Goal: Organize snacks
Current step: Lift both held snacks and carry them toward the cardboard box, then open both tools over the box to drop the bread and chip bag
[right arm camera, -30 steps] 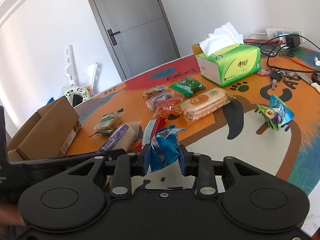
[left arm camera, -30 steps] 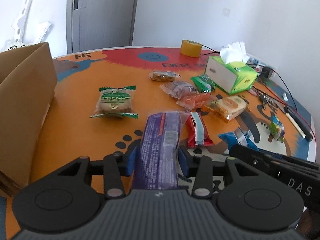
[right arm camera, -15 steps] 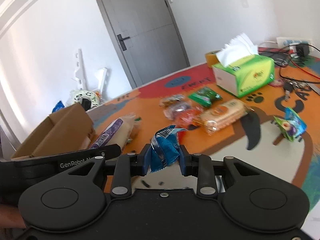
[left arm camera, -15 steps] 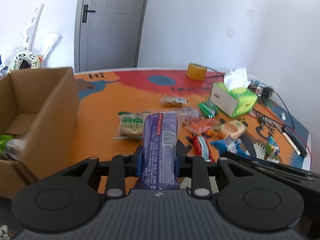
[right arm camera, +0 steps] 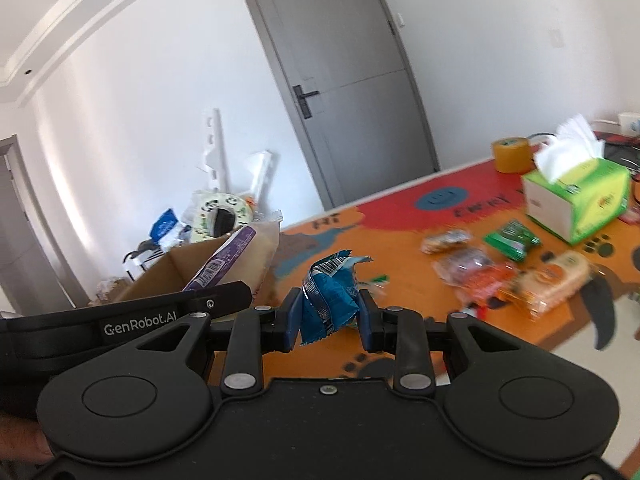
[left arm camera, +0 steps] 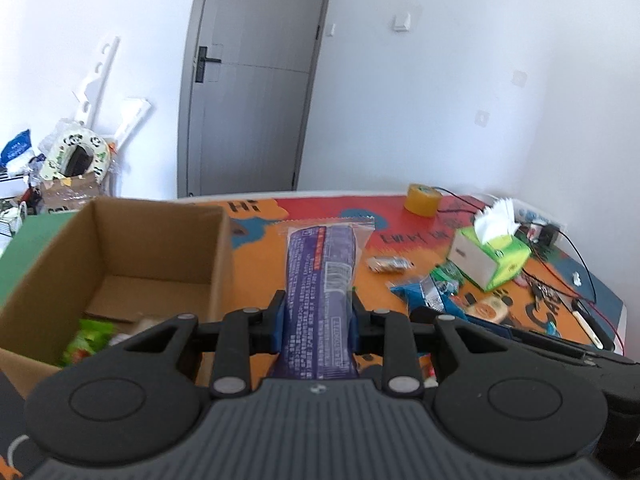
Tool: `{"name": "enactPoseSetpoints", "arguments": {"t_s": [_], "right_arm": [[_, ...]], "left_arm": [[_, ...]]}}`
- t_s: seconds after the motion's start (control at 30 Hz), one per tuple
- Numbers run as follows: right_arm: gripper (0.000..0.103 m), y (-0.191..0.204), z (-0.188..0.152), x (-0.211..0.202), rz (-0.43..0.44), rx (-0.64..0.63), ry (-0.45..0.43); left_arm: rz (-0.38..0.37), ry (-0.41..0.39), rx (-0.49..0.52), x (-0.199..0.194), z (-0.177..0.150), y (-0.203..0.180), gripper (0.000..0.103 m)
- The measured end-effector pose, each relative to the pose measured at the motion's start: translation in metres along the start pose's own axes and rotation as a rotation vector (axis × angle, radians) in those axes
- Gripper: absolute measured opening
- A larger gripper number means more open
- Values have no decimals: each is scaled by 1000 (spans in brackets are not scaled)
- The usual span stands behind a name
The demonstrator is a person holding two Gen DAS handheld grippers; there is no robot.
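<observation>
Lower centre of the left wrist view: left gripper (left arm camera: 316,320), two blue-padded fingers clamped on one long purple snack packet (left arm camera: 320,296), glossy film, crimped clear end pointing up-frame; jaws closed further on it within the last second. One open cardboard box (left arm camera: 156,240) at left of that frame, matte brown, rectangular, a green wrapper and blurred items on its floor; the packet sits just right of the box wall, raised off the table (left arm camera: 256,264). Lower centre of the right wrist view: right gripper (right arm camera: 329,316) pinching one crumpled blue foil snack bag (right arm camera: 326,300), torn-looking jagged top. Right half of that frame: about six loose wrapped snacks on the orange-and-red printed tabletop, blurred, among them one green packet (right arm camera: 512,240) and one pale oblong cracker pack (right arm camera: 556,276). One green tissue box (right arm camera: 580,196), white tissue sprouting; one yellow tape roll (right arm camera: 512,155), cylindrical, upper right.
</observation>
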State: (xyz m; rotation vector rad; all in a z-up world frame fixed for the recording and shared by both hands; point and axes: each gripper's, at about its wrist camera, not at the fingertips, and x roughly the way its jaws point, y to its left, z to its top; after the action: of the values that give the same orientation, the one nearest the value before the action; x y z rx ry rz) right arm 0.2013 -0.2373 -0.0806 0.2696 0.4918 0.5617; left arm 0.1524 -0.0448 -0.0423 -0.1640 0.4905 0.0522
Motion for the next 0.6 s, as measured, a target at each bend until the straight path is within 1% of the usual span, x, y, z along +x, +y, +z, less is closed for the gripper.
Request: {"name": "enactPoseSetpoints", "arguments": {"t_s": [0.17,0.27,0.6], "right_arm": [[30,16,8,10,42,-14,-6],[30,24,12,16,65,-18,-5],[30,55,17,48,136,-36,19]], "left_arm": [[22,-33,-8,-7,11,14,28],[40,-37,-25,-8,15,26,28],[142,-59,-83,-8,23,81,28]]}}
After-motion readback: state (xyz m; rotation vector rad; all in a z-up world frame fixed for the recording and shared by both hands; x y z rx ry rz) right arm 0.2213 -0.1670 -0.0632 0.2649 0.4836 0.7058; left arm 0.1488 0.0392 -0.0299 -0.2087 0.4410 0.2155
